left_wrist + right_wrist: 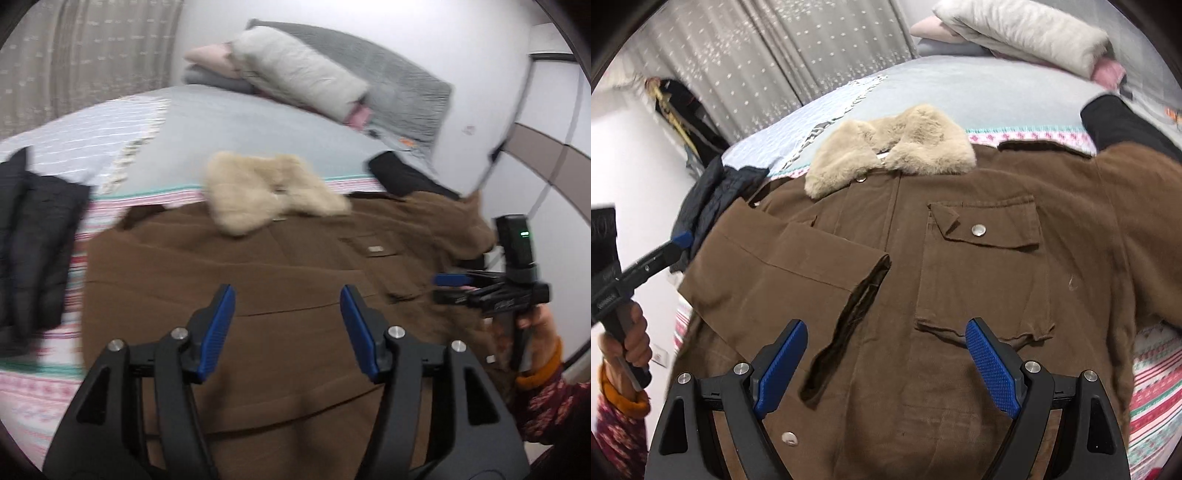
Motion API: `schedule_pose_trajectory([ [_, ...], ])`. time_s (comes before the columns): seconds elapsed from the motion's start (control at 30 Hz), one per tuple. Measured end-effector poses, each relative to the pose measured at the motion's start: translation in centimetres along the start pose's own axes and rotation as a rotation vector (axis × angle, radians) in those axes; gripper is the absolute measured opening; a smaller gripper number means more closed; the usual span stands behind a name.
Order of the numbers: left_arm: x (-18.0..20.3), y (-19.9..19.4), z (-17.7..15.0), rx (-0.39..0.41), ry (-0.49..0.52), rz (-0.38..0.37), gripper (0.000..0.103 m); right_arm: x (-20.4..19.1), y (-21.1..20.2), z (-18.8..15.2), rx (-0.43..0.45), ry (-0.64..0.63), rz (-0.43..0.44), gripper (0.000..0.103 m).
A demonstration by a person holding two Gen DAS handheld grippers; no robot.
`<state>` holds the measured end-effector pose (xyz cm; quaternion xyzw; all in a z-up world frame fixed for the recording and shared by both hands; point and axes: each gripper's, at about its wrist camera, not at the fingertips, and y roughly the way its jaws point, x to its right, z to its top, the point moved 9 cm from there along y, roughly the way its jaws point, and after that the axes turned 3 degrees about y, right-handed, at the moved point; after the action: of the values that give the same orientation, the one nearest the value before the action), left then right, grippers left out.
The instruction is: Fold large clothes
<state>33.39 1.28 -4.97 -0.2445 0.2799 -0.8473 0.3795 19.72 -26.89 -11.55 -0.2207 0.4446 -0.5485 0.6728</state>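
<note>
While brown coat (960,295) lies flat on bed (960,92), left claw (288,328) and right claw (886,365) gape, holding nothing.

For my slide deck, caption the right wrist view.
Open right tool hovers over a brown coat with a fur collar, one sleeve folded across, on a bed.

No text, brand or number can be read in either view. The other gripper's black body carries small pale lettering, seen on the right gripper (452,279) in the left wrist view and on the left gripper (683,238) in the right wrist view, but it is too blurred and small to make out. The small pale tag (376,250) on the brown coat (923,295) shows no legible marking, and the green light (524,233) on the black unit above the right gripper forms no readable sign.
</note>
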Motion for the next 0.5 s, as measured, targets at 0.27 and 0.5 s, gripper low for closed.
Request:
schedule_pose_trajectory([
  [0.27, -9.4, -1.6, -2.4, -0.014, -0.097, 0.175, 0.060, -2.9, 5.3, 1.3, -0.081, 0.103, 0.218, 0.088],
  [0.5, -11.5, -1.0, -3.5, 0.003, -0.124, 0.194, 0.059, -6.5, 9.9, 3.1, -0.049, -0.082, 0.045, 0.011],
])
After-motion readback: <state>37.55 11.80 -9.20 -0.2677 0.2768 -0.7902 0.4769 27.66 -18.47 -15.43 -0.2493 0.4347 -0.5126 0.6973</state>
